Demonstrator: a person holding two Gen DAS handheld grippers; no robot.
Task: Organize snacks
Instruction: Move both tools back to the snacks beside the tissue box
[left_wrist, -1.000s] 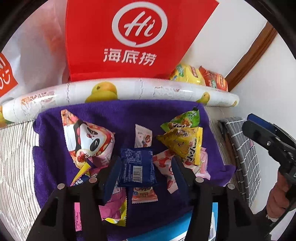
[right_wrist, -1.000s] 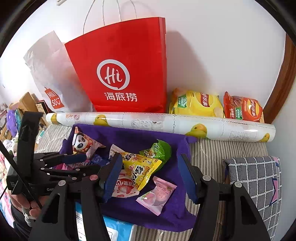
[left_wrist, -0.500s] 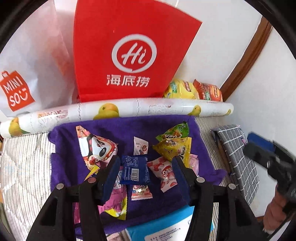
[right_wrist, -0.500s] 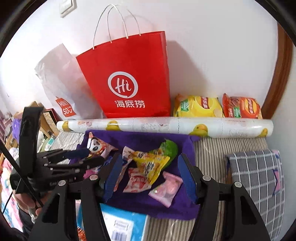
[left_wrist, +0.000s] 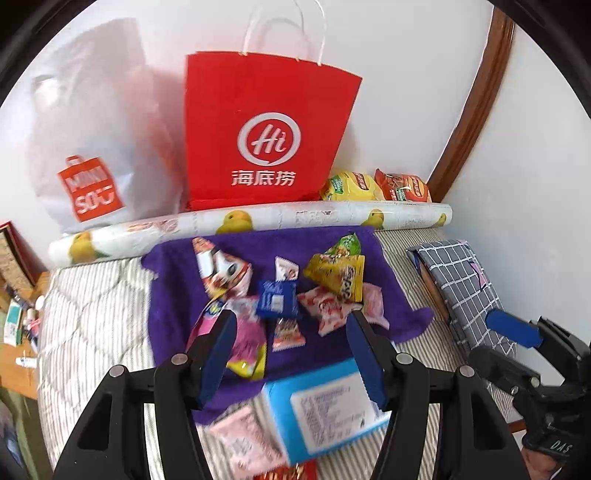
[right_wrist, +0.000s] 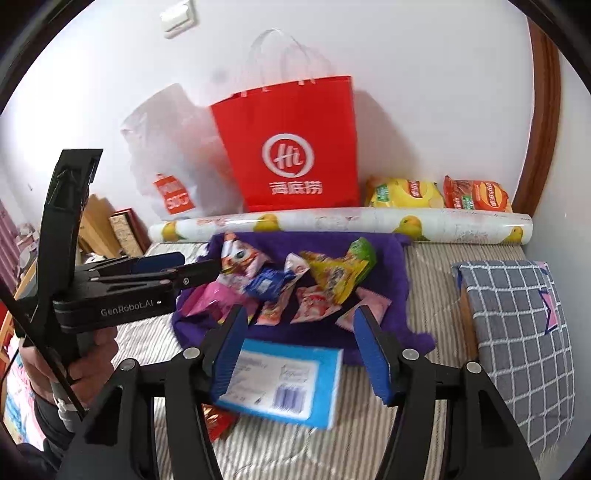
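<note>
On the striped bed (left_wrist: 92, 295), a purple towel (left_wrist: 173, 280) carries the loose snack packets (left_wrist: 336, 275), with a small blue packet (left_wrist: 277, 299) at their middle, a yellow one at its 2 o'clock and a panda-print one (left_wrist: 221, 267) at its 10 o'clock. At 6 o'clock from the towel lies a blue box (right_wrist: 291, 380), and at 12 o'clock a red paper bag (left_wrist: 262, 136) stands against the wall behind a duck-print roll (left_wrist: 258, 221). Both the left gripper (left_wrist: 291, 350) and the right gripper (right_wrist: 299, 347) hang above the bed with jaws apart and nothing between them, the left having just been opening and the right closing a little.
</note>
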